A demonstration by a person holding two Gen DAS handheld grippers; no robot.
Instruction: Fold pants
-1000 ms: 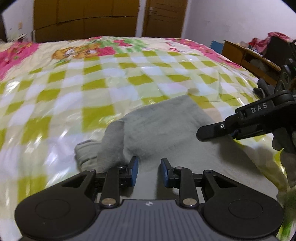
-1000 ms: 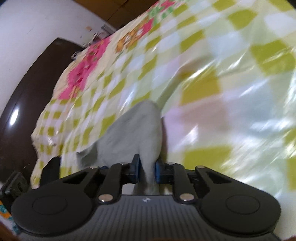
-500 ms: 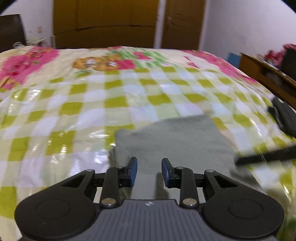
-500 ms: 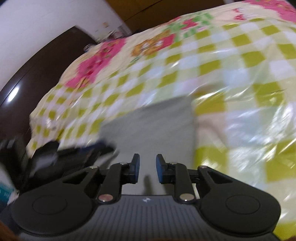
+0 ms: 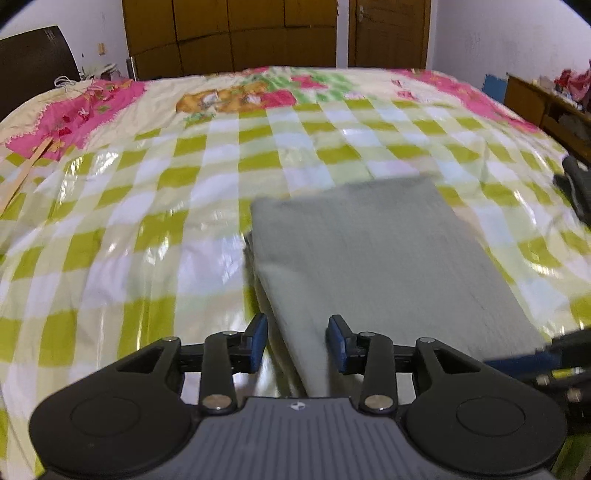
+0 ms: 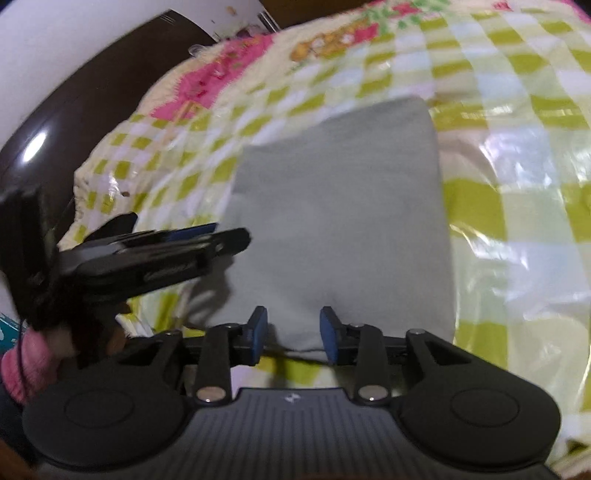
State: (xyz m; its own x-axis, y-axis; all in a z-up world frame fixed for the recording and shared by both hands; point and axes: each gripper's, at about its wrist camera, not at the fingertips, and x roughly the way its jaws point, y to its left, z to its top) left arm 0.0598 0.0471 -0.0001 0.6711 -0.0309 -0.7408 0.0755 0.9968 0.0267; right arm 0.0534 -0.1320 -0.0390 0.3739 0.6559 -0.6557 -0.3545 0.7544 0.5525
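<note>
The grey-green pants (image 5: 376,258) lie as a flat folded rectangle on the chequered bedspread (image 5: 155,206). My left gripper (image 5: 297,341) is open, low over the pants' near left corner, with cloth between the blue pads (image 5: 258,338) but not clamped. In the right wrist view the same pants (image 6: 340,221) fill the middle. My right gripper (image 6: 293,330) is open at their near edge and holds nothing. The left gripper (image 6: 166,251) shows side-on at the pants' left edge. The right gripper's tip (image 5: 546,356) is a blur at the pants' right corner.
A wooden wardrobe (image 5: 229,33) and door (image 5: 388,33) stand beyond the bed. A dark headboard (image 5: 33,62) is at the far left, and a wooden desk (image 5: 535,99) with clutter at the right. A hand in a pink sleeve (image 6: 22,362) holds the left gripper.
The right gripper, shut on the bunched pants a second ago, has let go and opened. The pants now lie flat and folded. Both grippers have opened wider and drawn back to the near edge.
</note>
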